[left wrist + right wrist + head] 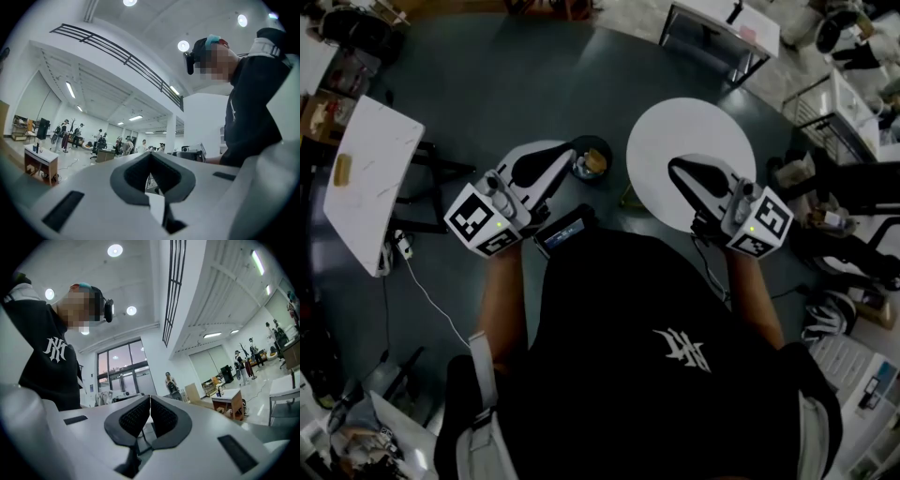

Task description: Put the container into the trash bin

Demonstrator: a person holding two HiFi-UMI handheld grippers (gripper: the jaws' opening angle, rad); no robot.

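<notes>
Head view, looking down: the bin (605, 145) stands on the dark floor (487, 84) at 12 o'clock from our chest, between the two grippers and just beside the white round table (675, 127), which sits at 1 o'clock. Inside the bin we see a small tan and bluish lump that we take for the container (594, 161); it is too small to say how it lies, but it looks below the rim, not on the floor. We judge the drop as done and the step in hand as the pull-away, both tools clear of the bin. Left gripper (525, 169) at 11 o'clock, right gripper (680, 171) at 1 o'clock over the edge of the round table; neither touches bin or table as far as we can tell. Left gripper view: the jaws of the left gripper (150, 157) are pressed together tip to tip, nothing between them, only the far hall beyond. Right gripper view: the right gripper (150, 401) has its ribbed pads meeting along a thin seam, again with nothing caught. Both tools point roughly level, away from the bin. Next move, as we read it: little is left, only a look down to confirm that the container sits fully inside; if it hangs on the rim, one gripper must drop toward 12 o'clock and nudge it in with closed tips
</notes>
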